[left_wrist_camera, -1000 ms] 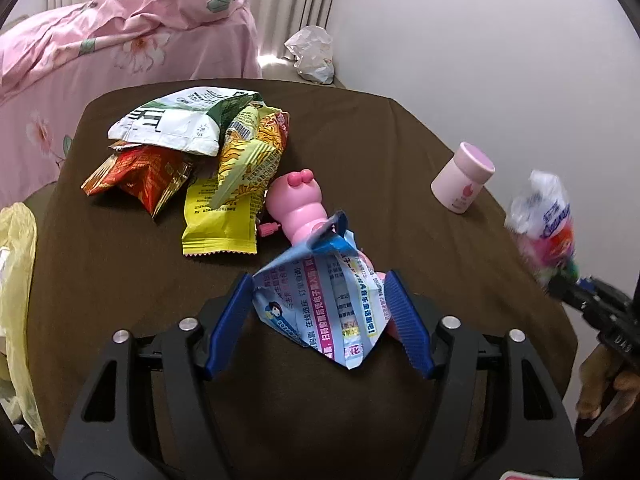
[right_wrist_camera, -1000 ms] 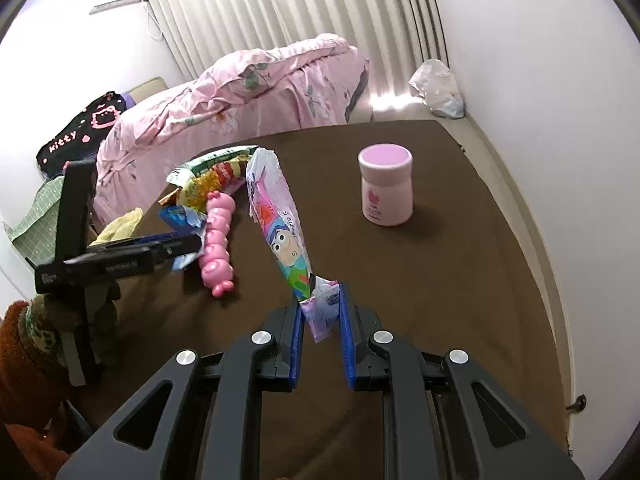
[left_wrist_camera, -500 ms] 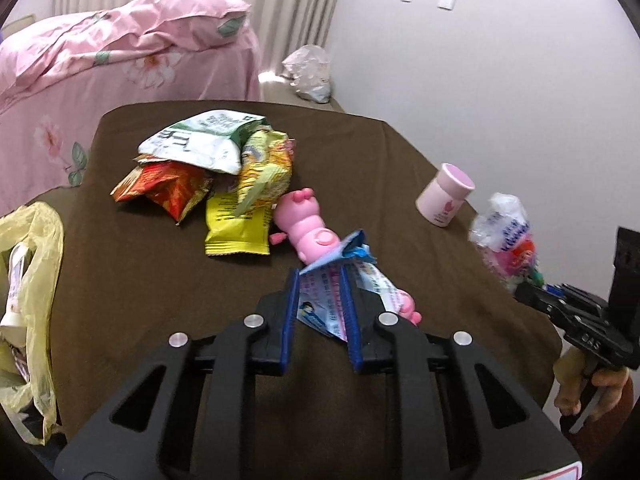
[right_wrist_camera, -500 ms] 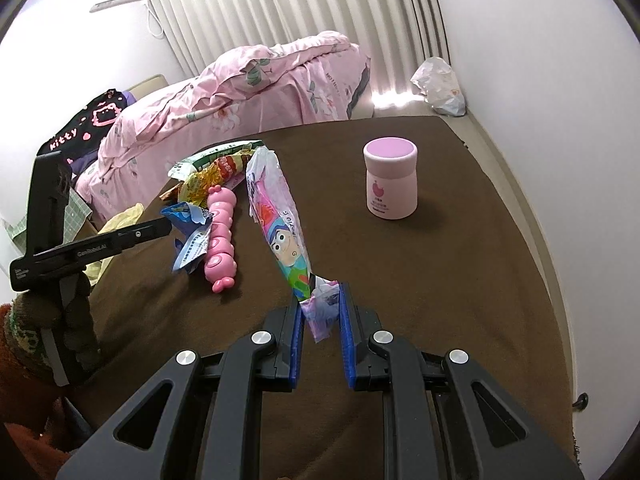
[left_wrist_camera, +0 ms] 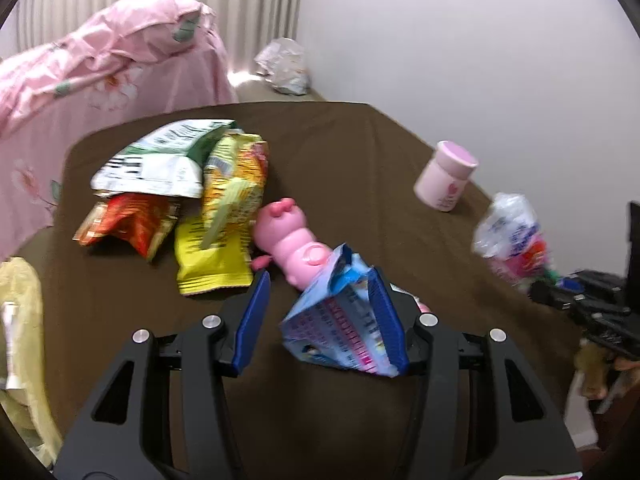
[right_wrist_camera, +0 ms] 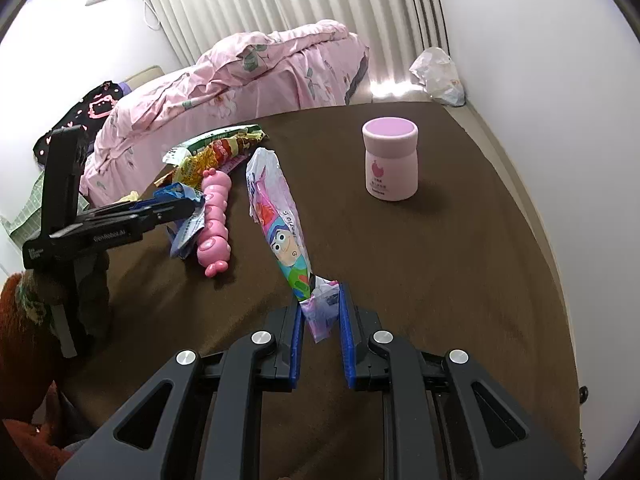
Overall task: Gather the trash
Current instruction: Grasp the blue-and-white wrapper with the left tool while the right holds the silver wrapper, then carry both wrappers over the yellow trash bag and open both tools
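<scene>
Snack packets piled at upper left on the table, toy just right of them, wrapper before it at centre, jar far right, bed behind.

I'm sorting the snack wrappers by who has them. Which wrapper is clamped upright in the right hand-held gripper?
The tall cartoon-print wrapper, pinched at its bottom end by the right hand-held gripper. The other wrappers lie piled flat on the brown table.

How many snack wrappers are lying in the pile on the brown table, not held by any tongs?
4: a white-green wrapper farthest back, a red wrapper under it, a yellow-orange wrapper beside them, and a plain yellow wrapper nearest. More may be hidden underneath.
</scene>
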`<state>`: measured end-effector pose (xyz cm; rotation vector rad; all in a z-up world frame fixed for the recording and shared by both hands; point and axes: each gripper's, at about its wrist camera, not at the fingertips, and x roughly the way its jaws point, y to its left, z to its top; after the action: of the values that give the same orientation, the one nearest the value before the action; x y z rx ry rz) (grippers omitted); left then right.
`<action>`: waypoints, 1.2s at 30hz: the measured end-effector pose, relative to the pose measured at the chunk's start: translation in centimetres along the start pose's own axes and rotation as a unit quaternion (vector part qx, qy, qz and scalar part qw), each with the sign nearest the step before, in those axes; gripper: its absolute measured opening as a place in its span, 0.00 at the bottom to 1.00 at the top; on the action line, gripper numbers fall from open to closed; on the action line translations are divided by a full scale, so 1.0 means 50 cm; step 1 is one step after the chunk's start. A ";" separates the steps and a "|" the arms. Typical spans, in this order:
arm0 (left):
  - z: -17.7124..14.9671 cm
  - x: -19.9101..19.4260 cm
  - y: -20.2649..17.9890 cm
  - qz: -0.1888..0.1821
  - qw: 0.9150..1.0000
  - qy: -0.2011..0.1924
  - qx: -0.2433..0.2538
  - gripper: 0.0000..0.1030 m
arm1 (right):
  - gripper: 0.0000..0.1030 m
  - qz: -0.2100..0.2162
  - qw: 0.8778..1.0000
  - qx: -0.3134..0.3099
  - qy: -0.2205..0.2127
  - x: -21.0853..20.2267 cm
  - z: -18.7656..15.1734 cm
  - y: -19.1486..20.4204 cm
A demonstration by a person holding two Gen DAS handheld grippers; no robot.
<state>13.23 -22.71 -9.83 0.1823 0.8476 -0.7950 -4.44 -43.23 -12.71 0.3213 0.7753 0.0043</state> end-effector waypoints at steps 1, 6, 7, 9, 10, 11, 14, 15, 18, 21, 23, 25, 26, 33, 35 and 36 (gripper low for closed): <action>0.001 -0.002 0.001 -0.006 1.000 0.001 -0.004 0.26 | 0.16 0.000 1.000 0.000 0.001 0.001 -0.001 0.000; -0.004 -0.033 -0.012 0.011 1.000 -0.011 -0.020 0.07 | 0.16 0.003 1.000 0.001 0.000 0.002 0.001 0.000; -0.006 -0.043 -0.014 0.016 0.999 -0.015 -0.025 0.07 | 0.16 0.004 1.000 -0.001 -0.002 0.001 0.002 0.003; -0.010 -0.061 -0.018 0.026 0.999 -0.022 -0.029 0.07 | 0.16 0.005 1.000 -0.002 -0.004 -0.003 0.003 0.006; -0.012 -0.075 -0.021 0.033 0.999 -0.028 -0.029 0.07 | 0.16 0.005 1.000 -0.004 -0.006 -0.006 0.005 0.010; -0.013 -0.083 -0.023 0.036 0.998 -0.033 -0.029 0.07 | 0.16 0.005 1.000 -0.006 -0.007 -0.008 0.007 0.012; -0.014 -0.113 -0.027 0.047 0.998 -0.048 -0.021 0.07 | 0.16 0.005 1.000 -0.014 -0.015 -0.020 0.018 0.026; -0.014 -0.121 -0.028 0.051 0.997 -0.052 -0.019 0.07 | 0.16 0.005 1.000 -0.017 -0.018 -0.024 0.021 0.031; -0.012 -0.155 -0.021 0.056 0.996 -0.067 -0.027 0.06 | 0.16 0.006 0.999 -0.028 -0.027 -0.041 0.036 0.053; -0.013 -0.190 -0.005 0.061 0.994 -0.083 -0.039 0.06 | 0.16 0.012 0.998 -0.048 -0.042 -0.061 0.061 0.090; -0.012 -0.228 0.013 0.071 0.991 -0.101 -0.048 0.06 | 0.16 0.022 0.996 -0.068 -0.056 -0.077 0.088 0.127; -0.013 -0.273 0.038 0.093 0.986 -0.123 -0.058 0.06 | 0.16 0.034 0.993 -0.090 -0.068 -0.088 0.122 0.174; -0.015 -0.292 0.049 0.105 0.984 -0.132 -0.060 0.06 | 0.16 0.038 0.992 -0.098 -0.071 -0.091 0.133 0.193; -0.054 -0.430 0.177 0.190 0.956 -0.187 -0.120 0.06 | 0.16 0.070 0.978 -0.178 -0.081 -0.082 0.199 0.364; -0.072 -0.457 0.210 0.207 0.948 -0.196 -0.139 0.06 | 0.16 0.080 0.974 -0.196 -0.077 -0.073 0.205 0.407; -0.081 -0.468 0.227 0.215 0.944 -0.200 -0.150 0.06 | 0.16 0.087 0.972 -0.204 -0.073 -0.066 0.207 0.429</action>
<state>9.35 0.06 2.76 -0.0658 0.5036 -0.2689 2.76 -26.16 2.61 -0.0027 0.5811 0.2997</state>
